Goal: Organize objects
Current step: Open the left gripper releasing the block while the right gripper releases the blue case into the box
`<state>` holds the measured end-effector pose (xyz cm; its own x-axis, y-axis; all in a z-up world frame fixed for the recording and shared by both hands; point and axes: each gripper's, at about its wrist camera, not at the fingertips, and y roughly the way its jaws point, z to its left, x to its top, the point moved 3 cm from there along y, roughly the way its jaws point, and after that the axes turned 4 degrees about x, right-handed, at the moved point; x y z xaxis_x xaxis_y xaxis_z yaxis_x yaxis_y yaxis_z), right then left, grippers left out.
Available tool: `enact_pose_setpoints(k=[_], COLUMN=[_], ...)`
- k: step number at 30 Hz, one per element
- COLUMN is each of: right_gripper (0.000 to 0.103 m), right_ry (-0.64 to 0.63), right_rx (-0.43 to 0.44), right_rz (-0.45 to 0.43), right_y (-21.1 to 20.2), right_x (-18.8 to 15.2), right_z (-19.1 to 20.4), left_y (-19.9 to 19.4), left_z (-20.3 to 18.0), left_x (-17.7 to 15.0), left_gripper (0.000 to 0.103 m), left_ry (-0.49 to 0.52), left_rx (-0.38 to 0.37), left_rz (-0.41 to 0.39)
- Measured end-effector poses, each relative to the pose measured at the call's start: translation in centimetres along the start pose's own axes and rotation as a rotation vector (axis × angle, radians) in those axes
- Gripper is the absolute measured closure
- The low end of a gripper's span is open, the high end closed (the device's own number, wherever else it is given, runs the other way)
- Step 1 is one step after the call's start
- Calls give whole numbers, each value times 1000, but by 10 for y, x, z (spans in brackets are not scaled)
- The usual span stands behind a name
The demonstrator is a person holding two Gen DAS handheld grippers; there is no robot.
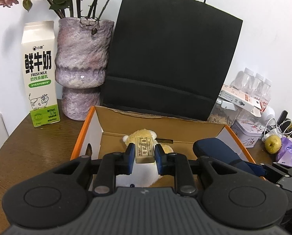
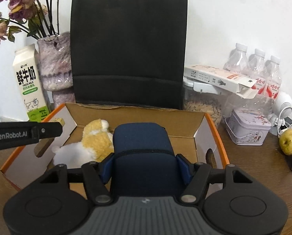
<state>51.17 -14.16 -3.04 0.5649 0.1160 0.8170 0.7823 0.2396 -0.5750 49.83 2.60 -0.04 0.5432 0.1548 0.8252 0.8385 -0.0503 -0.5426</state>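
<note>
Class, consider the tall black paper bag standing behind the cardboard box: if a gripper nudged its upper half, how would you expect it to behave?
The black paper bag stands tall on a narrow base, so a high push would probably tip it. Its thin paper walls look creased, so they would likely flex rather than resist. Whether it holds any contents cannot be seen; if empty, it would slide easily.

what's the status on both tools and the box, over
Left tool shut on tan block over the box. Right tool shut on navy case, above box. Plush toy already inside; nothing blocking.
</note>
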Motion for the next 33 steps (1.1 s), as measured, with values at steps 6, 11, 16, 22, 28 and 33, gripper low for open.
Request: enact_pose_setpoints(k=[6,11,16,22,28,33], right_gripper=[38,34,15,5,2,0], right_ry=[11,11,-7,-11,-18,-18], right_rx=[-3,-13,-21,-15,-16,-19], right_rz=[9,-16,-29,-20,-19,-20], right_y=[11,9,4,3,0,-4], right_x=[-2,0,2,0,-3,-4], right_z=[-4,-8,-8,-7,-6,-6], left_y=[8,6,3,-3,-7,-11], left_z=[-1,-2,-2,-3,-5,-4], left_x=[1,0,1,2,1,0], left_gripper=[80,51,12,1,0,0], left_ry=[9,9,5,5,10,10], left_rx=[3,-9,-7,-3,0,0], left_rz=[16,13,-1,-15,-21,-24])
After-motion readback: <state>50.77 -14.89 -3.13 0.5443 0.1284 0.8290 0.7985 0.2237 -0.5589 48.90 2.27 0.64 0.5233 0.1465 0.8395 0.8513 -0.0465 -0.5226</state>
